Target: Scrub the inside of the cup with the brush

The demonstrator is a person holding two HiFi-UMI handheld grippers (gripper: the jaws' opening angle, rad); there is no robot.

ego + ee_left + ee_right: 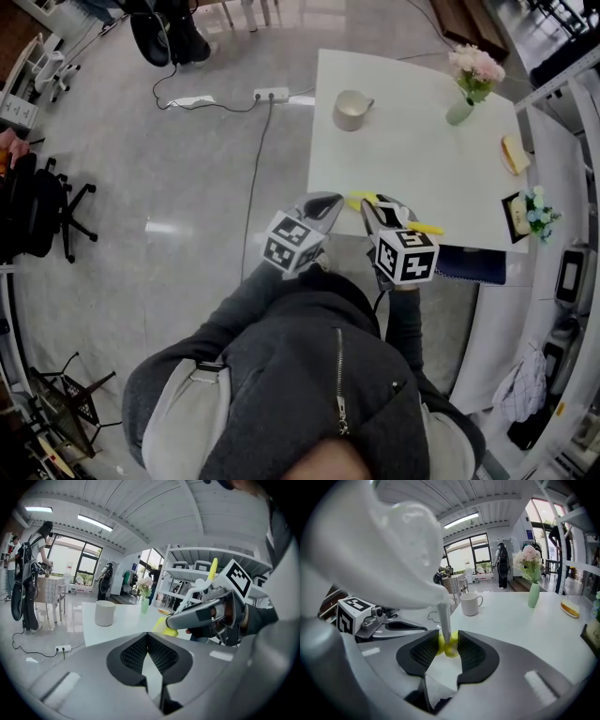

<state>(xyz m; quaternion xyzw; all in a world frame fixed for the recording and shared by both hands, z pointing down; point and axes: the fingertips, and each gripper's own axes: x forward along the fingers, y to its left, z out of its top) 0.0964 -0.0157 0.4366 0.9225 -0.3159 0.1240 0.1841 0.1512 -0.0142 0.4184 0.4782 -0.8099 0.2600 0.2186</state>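
Note:
A cream cup [352,111] with a handle stands on the far left part of the white table [412,159]. It also shows as the cup [105,613] and the cup [471,604] in the two gripper views. My right gripper [377,208] hovers at the table's near edge, shut on a yellow brush [427,228]. In the right gripper view the yellow handle [448,647] is pinched between the pads and a blurred white part rises from it. My left gripper [328,201] is beside it, just off the table's near left corner, shut and empty. Both are well short of the cup.
A green vase of pink flowers [472,82] stands at the table's far right. A yellow item [513,154] lies by the right edge, and a dark notebook [471,263] at the near right corner. A power strip [272,94] and cables lie on the floor; shelving runs along the right.

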